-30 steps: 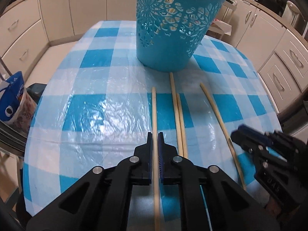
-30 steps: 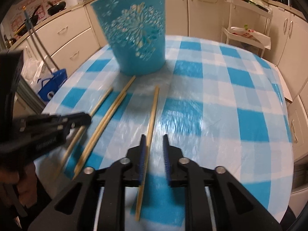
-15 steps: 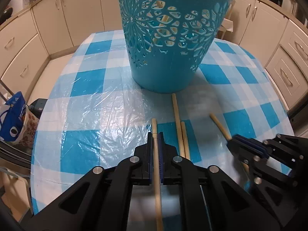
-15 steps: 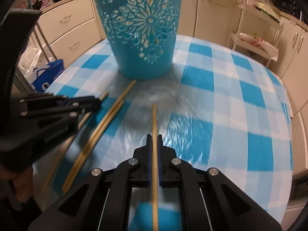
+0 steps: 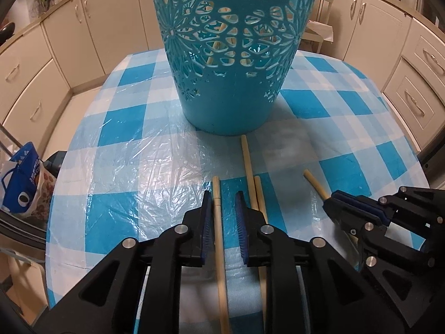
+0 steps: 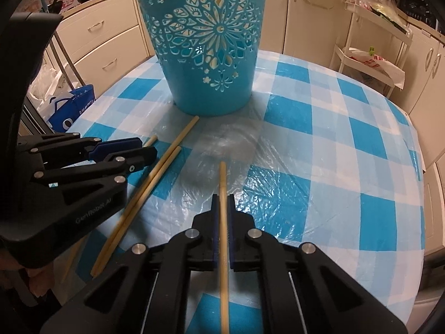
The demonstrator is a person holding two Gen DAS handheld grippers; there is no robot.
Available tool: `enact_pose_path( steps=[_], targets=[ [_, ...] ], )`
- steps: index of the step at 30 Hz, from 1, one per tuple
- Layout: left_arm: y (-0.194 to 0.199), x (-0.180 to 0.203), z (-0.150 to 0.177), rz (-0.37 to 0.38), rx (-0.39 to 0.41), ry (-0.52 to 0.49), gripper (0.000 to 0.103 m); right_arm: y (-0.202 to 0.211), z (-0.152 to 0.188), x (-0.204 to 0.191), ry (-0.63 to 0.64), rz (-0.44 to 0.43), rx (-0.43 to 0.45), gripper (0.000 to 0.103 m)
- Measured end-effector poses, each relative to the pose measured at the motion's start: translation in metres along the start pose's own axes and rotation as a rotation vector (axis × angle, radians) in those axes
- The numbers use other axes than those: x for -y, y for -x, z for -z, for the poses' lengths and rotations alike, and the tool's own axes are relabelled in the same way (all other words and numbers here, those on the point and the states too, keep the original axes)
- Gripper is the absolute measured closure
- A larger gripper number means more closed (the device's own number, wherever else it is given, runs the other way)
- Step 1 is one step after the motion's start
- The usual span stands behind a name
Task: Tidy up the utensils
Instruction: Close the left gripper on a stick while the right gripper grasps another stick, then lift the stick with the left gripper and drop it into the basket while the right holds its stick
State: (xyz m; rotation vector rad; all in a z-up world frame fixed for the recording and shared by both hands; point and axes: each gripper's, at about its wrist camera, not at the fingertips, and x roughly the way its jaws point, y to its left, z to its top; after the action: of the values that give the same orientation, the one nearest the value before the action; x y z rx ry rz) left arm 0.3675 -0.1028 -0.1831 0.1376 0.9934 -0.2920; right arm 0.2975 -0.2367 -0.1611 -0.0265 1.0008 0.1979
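Left gripper: the left gripper (image 5: 224,208) has its jaws opening; a chopstick (image 5: 219,247) lies between the blue pads with a gap on the right side, so the pads no longer press on it.
Left chopstick: it lies on the tablecloth (image 5: 122,167), running away from the camera, its far tip just past the fingertips.
Right gripper: the right gripper (image 6: 221,208) is clamped on a second chopstick (image 6: 223,222), pads tight against both sides; in the left wrist view this gripper (image 5: 338,200) is at the right with the stick's tip poking out ahead of it.
Loose pair: two more chopsticks (image 5: 254,192) lie side by side between the two grippers, the longer one's far end almost at the foot of the basket; in the right wrist view the pair (image 6: 147,194) slants across the cloth.
Container: a teal plastic basket (image 5: 233,55) with cut-out flower patterns stands upright on the table beyond all the sticks.
Contents: through the cut-outs pale wooden sticks show leaning inside; how many cannot be told.
Surface: blue and white checked cloth under a clear plastic sheet.
Surroundings: cream kitchen cabinets (image 5: 36,64) around the table; a blue bag (image 5: 20,186) on the floor at the left.
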Motion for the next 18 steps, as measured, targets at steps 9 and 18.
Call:
enact_pose_path(
  steps=[9,18],
  targets=[
    [0.0016,-0.001,0.0044,0.023,0.007,0.002,0.098,0.0039,0.0043,0.0036,-0.008,0.002,-0.013,0.097],
    [0.0006,0.001,0.0039,0.017,0.009,-0.003,0.095,0.0018,0.0027,0.0016,-0.004,0.014,0.0,0.092]
  ],
)
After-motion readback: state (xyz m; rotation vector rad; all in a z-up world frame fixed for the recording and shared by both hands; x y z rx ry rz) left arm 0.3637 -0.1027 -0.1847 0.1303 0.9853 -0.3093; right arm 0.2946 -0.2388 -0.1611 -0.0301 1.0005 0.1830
